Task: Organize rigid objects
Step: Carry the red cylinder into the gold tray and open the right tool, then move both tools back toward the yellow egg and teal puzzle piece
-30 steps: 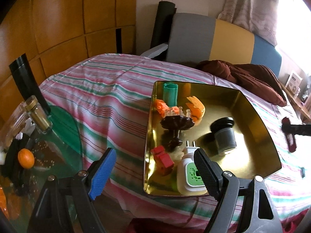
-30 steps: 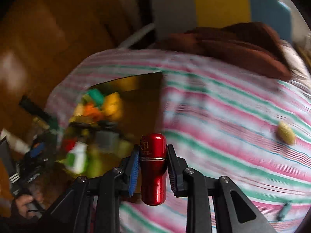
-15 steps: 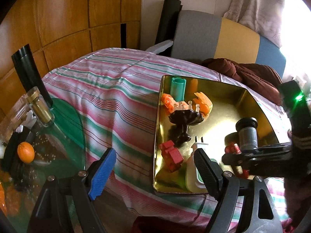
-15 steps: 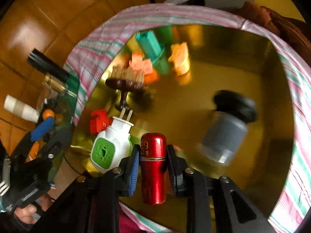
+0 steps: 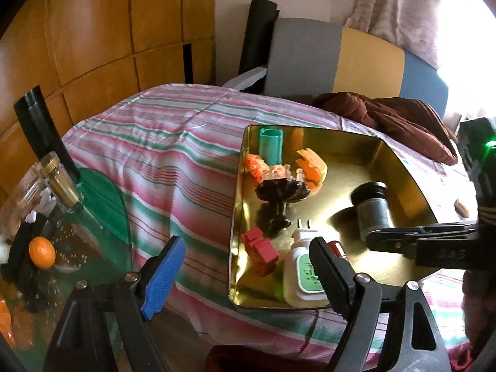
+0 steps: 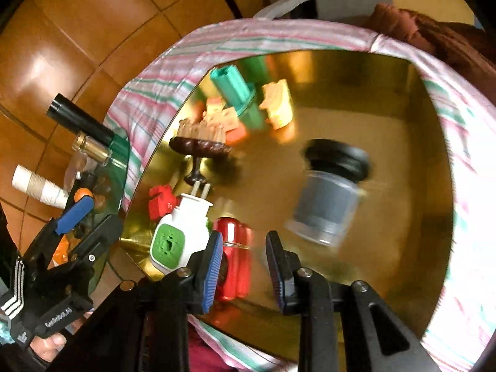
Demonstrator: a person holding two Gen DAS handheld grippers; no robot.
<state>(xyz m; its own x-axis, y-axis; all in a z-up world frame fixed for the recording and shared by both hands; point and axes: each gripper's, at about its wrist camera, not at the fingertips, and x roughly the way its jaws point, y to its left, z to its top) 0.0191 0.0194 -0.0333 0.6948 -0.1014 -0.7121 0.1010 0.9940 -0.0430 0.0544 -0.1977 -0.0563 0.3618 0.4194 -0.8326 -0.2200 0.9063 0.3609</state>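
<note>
A gold tray (image 5: 400,167) (image 6: 387,99) lies on the striped bed. In it are a white and green plug (image 5: 305,274) (image 6: 176,232), a red block (image 5: 260,248) (image 6: 159,201), a dark brown stand (image 5: 280,190) (image 6: 198,147), a grey jar with black lid (image 5: 370,209) (image 6: 328,204), orange pieces (image 5: 311,167) and a teal tube (image 5: 271,145) (image 6: 232,83). A red cylinder (image 6: 234,259) (image 5: 336,246) lies in the tray beside the plug. My right gripper (image 6: 245,266) is open just above it. My left gripper (image 5: 245,268) is open and empty near the tray's front left corner.
A glass side table (image 5: 93,217) at the left holds a perfume bottle (image 5: 63,186), an orange fruit (image 5: 42,248) and a black tube (image 5: 40,130). A brown cloth (image 5: 387,117) lies behind the tray. Wooden panels and a chair back stand behind the bed.
My right gripper came over the tray with the red cylinder, then opened; the cylinder now lies in the tray beside the plug. My left gripper stayed open and hardly moved.
</note>
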